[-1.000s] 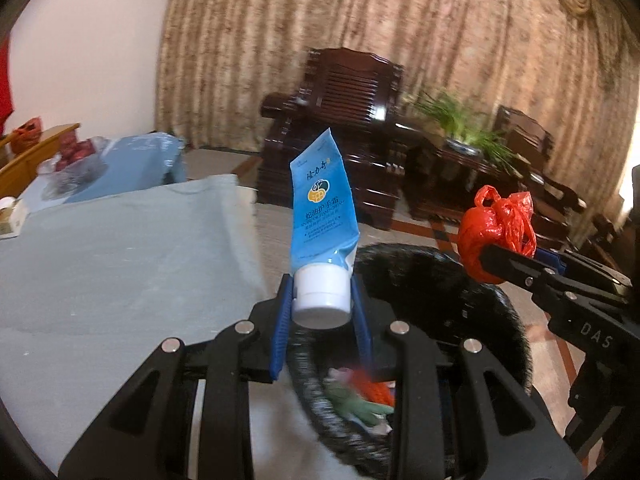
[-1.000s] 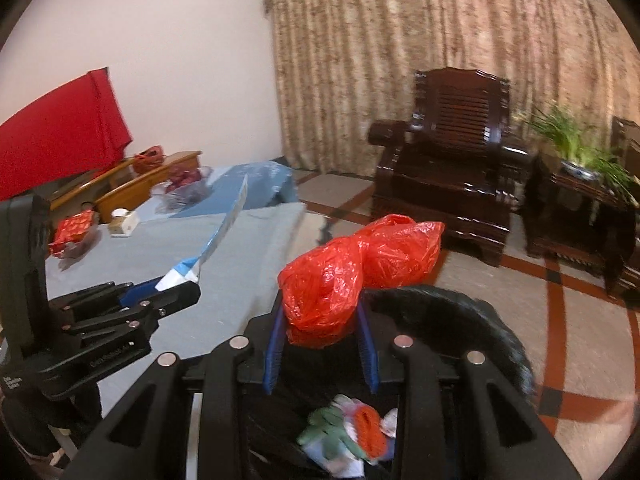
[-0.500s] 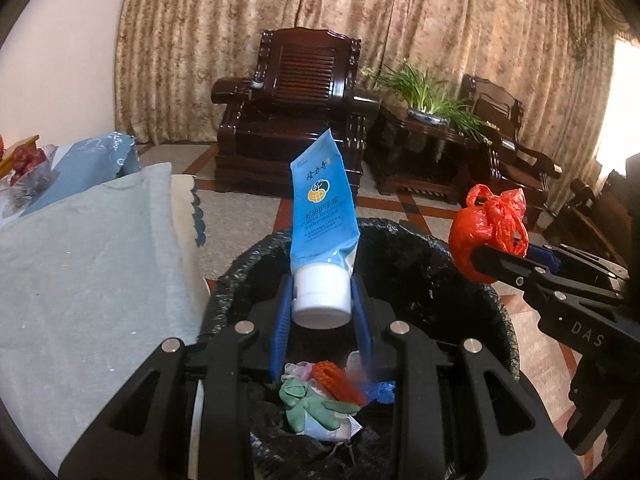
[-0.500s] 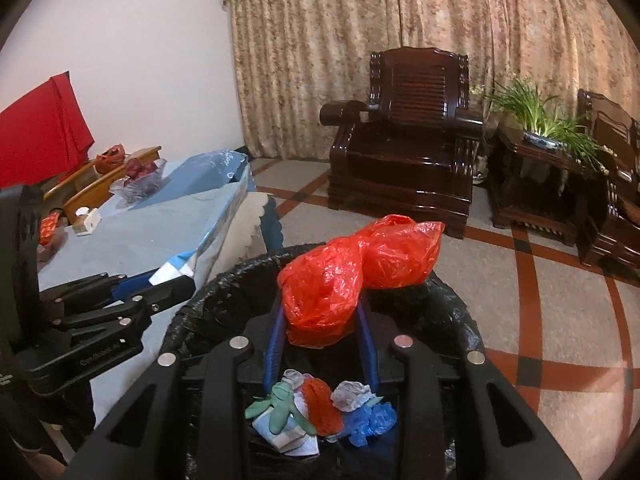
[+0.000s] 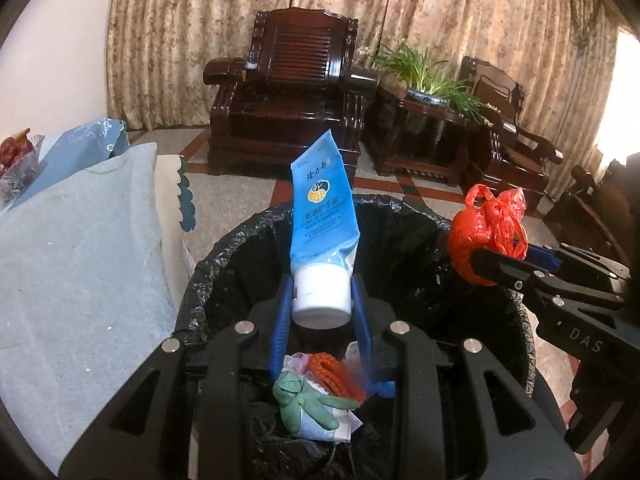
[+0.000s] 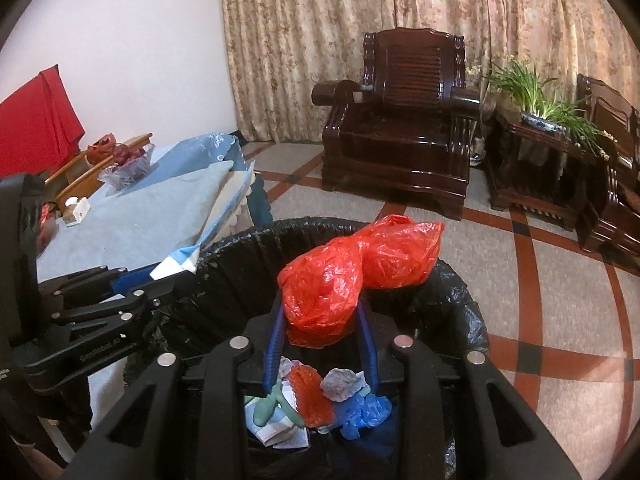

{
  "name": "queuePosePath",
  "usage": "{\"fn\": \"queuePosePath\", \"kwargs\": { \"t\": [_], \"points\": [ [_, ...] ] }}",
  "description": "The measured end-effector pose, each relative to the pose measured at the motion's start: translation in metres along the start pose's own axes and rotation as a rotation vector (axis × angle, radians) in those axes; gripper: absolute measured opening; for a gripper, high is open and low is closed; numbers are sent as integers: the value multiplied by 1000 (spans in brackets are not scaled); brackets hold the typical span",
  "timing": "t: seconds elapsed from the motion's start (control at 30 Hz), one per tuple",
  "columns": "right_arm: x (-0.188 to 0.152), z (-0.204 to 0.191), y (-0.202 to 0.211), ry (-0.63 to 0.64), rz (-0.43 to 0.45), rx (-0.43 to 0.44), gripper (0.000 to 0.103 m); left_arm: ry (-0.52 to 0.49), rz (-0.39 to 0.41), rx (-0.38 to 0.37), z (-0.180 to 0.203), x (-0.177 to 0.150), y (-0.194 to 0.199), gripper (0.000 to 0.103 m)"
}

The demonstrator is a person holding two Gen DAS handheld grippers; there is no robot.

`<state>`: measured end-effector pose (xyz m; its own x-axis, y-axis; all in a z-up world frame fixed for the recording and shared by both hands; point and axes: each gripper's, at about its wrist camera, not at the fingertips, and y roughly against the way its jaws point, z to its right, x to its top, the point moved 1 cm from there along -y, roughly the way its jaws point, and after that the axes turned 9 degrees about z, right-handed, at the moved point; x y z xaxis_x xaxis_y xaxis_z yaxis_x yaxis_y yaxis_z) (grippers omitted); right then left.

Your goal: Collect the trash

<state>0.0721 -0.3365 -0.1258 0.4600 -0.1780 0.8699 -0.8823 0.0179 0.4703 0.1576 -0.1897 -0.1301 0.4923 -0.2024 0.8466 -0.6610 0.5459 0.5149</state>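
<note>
My left gripper (image 5: 322,300) is shut on the white cap of a blue hand cream tube (image 5: 322,216), held upright over the black-lined trash bin (image 5: 404,216). My right gripper (image 6: 320,320) is shut on a crumpled red plastic bag (image 6: 352,268) above the same bin (image 6: 460,292). The bag also shows in the left wrist view (image 5: 486,232), at the right over the bin's rim. Inside the bin lie a green glove (image 5: 304,402), an orange mesh piece (image 5: 336,374) and blue scraps (image 6: 362,410).
A table with a light blue cloth (image 5: 80,264) stands left of the bin, with a small white box (image 6: 76,210) and a bowl of red fruit (image 6: 126,160) at its far end. Dark wooden armchairs (image 6: 404,120) and a potted plant (image 6: 536,100) stand beyond on the tiled floor.
Both grippers have moved from beside the table to over the bin, still holding the tube and the red bag. The bin's inside now shows in both views.
</note>
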Motion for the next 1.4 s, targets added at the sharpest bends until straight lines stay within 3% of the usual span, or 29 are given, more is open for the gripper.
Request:
{"fn": "queuePosePath", "kwargs": {
  "t": [0.1, 0.2, 0.23, 0.3, 0.4, 0.47, 0.6, 1.2, 1.4],
  "points": [
    [-1, 1, -3, -1, -10, -8, 39, 0, -9, -9, -1, 2, -3, 29],
    [-4, 4, -4, -7, -15, -22, 55, 12, -6, -15, -3, 2, -1, 57],
    [-4, 5, -4, -9, -14, -30, 59, 12, -1, -14, -3, 3, 0, 62],
    [-5, 8, -3, -18, -18, -40, 79, 15, 4, -9, -7, 4, 4, 70],
    [-4, 10, 1, -37, -11, -56, 97, 21, 19, 6, -13, 5, 14, 82],
    [-2, 9, 4, -54, -13, -55, 97, 23, 27, 27, -17, 7, 22, 89],
    [4, 5, 11, -83, -17, -22, 97, 39, 34, 57, -26, 10, 43, 94],
    [44, -65, 76, -5, 62, 104, 97, 73, 106, 218, -43, 27, 152, 96],
    [56, -78, 95, 15, 86, 126, 97, 80, 138, 230, -41, 38, 178, 96]
  ]
}}
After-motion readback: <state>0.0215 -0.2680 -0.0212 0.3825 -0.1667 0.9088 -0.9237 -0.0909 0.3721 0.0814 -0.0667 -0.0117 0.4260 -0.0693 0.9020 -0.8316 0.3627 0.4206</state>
